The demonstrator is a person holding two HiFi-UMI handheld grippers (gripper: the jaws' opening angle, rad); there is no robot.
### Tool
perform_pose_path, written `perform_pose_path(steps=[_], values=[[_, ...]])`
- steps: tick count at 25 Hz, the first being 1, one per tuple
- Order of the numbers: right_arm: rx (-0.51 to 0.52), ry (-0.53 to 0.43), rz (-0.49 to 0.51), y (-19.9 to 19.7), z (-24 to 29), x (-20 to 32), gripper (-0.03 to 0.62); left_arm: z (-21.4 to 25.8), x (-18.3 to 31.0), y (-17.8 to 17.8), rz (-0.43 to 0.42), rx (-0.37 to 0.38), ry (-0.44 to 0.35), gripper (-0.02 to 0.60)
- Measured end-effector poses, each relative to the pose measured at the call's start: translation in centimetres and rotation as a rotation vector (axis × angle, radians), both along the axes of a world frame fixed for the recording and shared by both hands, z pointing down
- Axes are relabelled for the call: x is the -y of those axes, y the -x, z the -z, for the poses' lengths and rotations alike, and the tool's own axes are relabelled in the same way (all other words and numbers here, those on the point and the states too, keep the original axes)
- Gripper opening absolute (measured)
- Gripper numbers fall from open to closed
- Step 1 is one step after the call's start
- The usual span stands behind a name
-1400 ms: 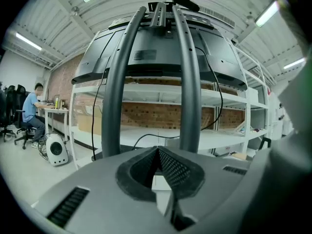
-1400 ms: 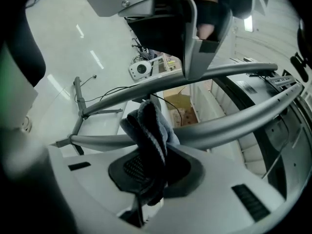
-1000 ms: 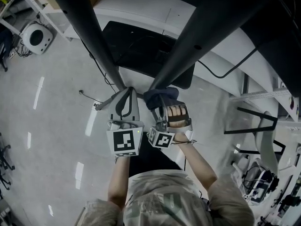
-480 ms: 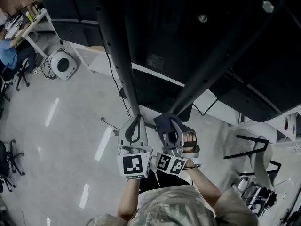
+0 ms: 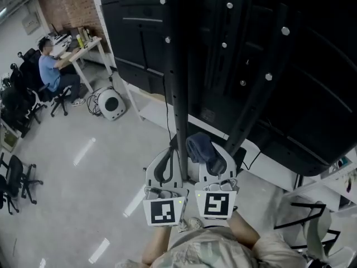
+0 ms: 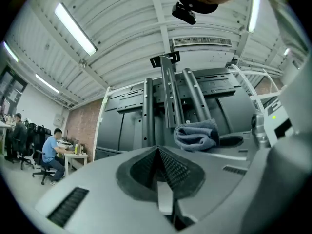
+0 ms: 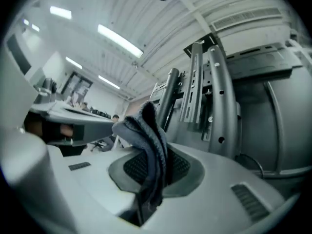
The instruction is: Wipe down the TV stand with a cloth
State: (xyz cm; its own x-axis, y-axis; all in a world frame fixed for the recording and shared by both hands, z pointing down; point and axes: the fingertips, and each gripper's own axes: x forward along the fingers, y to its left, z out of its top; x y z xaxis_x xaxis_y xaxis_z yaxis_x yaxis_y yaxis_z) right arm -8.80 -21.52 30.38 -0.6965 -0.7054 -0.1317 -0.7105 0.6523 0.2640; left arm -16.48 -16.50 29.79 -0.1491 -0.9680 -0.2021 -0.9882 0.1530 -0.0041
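Observation:
The dark TV stand (image 5: 179, 66) rises in front of me with tall perforated posts (image 5: 238, 94); the same posts (image 7: 195, 82) fill the right gripper view. My right gripper (image 5: 211, 159) is shut on a folded grey-blue cloth (image 5: 201, 147), which stands up between its jaws (image 7: 148, 140). My left gripper (image 5: 165, 163) is beside it, shut with nothing between its jaws, close to the left post. In the left gripper view the cloth (image 6: 197, 134) shows to the right, with the stand's posts (image 6: 168, 96) behind.
The stand's white base (image 5: 162, 113) lies on the grey floor below the grippers. A round white appliance (image 5: 111, 104) sits at left. A person (image 5: 53, 71) is seated at a desk far left, with office chairs (image 5: 17, 177) nearby. White racks (image 5: 312, 205) stand right.
The view has tilted up from the stand's base to its upright posts. Both grippers have risen side by side, the cloth staying in the right one.

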Motion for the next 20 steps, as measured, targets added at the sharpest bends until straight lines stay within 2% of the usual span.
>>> perform_pose_path(steps=[2,3,5,6,8,11,20], values=[[0.085,0.064,0.058,0.3,0.8,-0.3,0.057,0.5,-0.8,0.4,0.022,0.019,-0.001,0.015],[0.077,0.056,0.078,0.6,1.0,-0.4,0.057,0.5,-1.2,0.7,0.035,0.028,0.014,0.015],[-0.030,-0.051,0.065,1.2,1.5,-0.9,0.057,0.6,-1.9,1.4,0.063,0.033,0.051,0.015],[-0.079,-0.105,0.045,1.4,1.6,-1.2,0.057,0.9,-2.1,1.6,0.073,0.031,0.044,0.015],[-0.101,-0.155,0.035,1.9,1.9,-1.9,0.057,1.3,-2.5,1.8,0.085,0.029,0.009,0.015],[-0.093,-0.175,0.051,2.4,2.1,-2.9,0.057,1.3,-3.0,2.0,0.101,0.041,-0.003,0.015],[-0.021,-0.092,0.143,3.6,1.8,-3.7,0.057,1.4,-4.2,2.4,0.136,0.052,0.007,0.015]])
